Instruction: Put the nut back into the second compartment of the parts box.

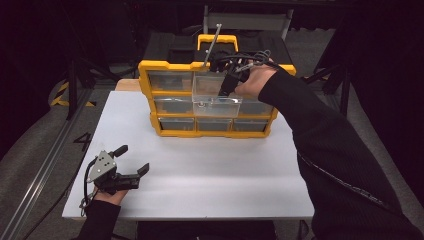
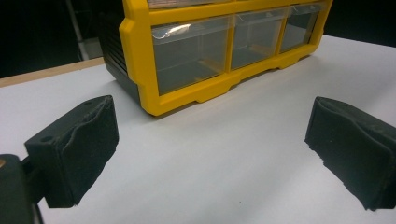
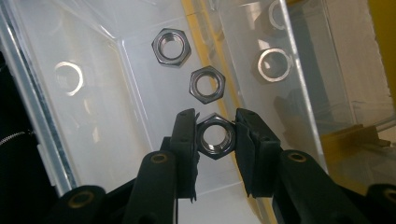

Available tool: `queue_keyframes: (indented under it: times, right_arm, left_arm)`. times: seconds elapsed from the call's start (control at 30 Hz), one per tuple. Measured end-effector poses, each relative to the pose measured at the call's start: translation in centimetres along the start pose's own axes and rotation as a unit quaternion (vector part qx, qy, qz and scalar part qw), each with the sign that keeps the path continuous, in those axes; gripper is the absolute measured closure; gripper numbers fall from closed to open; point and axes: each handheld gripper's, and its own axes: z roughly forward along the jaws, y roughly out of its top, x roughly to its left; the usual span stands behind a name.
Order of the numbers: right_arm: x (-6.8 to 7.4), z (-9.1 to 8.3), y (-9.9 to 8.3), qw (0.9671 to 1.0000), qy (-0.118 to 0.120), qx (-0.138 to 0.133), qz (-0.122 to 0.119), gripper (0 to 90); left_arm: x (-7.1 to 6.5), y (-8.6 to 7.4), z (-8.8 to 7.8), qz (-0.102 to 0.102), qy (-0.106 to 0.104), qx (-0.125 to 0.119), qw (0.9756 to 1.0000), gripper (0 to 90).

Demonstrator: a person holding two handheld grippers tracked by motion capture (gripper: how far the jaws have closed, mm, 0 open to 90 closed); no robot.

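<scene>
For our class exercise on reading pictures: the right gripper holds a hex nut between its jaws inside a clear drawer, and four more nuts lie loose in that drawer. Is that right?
Not quite. The right gripper view shows the right gripper closed on a hex nut inside the clear drawer, but two more nuts lie loose there, not four.

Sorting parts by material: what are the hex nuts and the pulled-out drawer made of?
The hex nuts look like bright metal, probably steel: silvery, mirror glints, threaded bores. The drawer looks like clear glossy plastic: see-through walls that reflect the nuts.
</scene>
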Motion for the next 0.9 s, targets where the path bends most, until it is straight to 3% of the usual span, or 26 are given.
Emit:
queue_keyframes:
  times: [0.3,0.43,0.5,0.53,0.63,0.7,0.73,0.77,0.8,0.83,0.87,0.9]
  right_arm:
    - [0.3,-0.8,-0.2,0.9996,-0.01,-0.026,-0.003,63.1]
    - [0.8,-2.4,-1.0,0.9974,-0.024,-0.068,-0.006,53.5]
    - [1.3,-3.3,-1.7,0.9939,-0.043,-0.101,-0.006,45.9]
    - [1.4,-3.7,-2.0,0.9916,-0.053,-0.118,-0.003,43.5]
    - [1.8,-5.4,-4.3,0.9791,-0.079,-0.187,0.003,35.3]
    - [2.1,-6.0,-6.0,0.97,-0.084,-0.228,0.005,30.4]
    - [2.4,-6.2,-7.3,0.9635,-0.084,-0.254,0.007,25.7]
    - [2.4,-6.2,-7.3,0.9635,-0.084,-0.254,0.007,25.7]
    - [2.7,-5.9,-9.2,0.9536,-0.087,-0.288,0.007,17.9]
    - [2.7,-5.9,-9.2,0.9536,-0.087,-0.288,0.007,17.9]
    - [2.9,-5.7,-10.2,0.9488,-0.089,-0.303,0.009,14.6]
    - [3.2,-4.9,-12.2,0.9387,-0.091,-0.332,0.017,8.0]
  left_arm:
    - [0.0,0.0,0.0,-0.002,0.0,-0.001,1.0,3.4]
    - [0.0,0.0,0.0,-0.002,-0.002,0.0,1.0,3.4]
    - [0.0,0.0,-0.1,-0.005,-0.002,-0.001,1.0,3.4]
    - [0.0,0.0,-0.1,-0.005,-0.001,-0.002,1.0,3.4]
    - [-0.1,0.0,-0.1,-0.002,-0.004,0.004,1.0,3.4]
    - [-0.1,0.1,-0.2,-0.001,-0.003,0.001,1.0,3.4]
    - [-0.1,0.1,-0.2,0.0,-0.003,0.0,1.0,3.4]
    - [-0.1,0.1,-0.2,0.0,-0.003,0.0,1.0,3.4]
    - [0.0,0.1,-0.3,-0.001,-0.002,0.0,1.0,3.4]
    - [0.0,0.1,-0.3,-0.001,-0.002,0.0,1.0,3.4]
    - [0.0,0.1,-0.3,-0.003,-0.002,0.0,1.0,3.4]
    - [0.0,0.0,-0.2,-0.004,-0.002,-0.002,1.0,3.4]
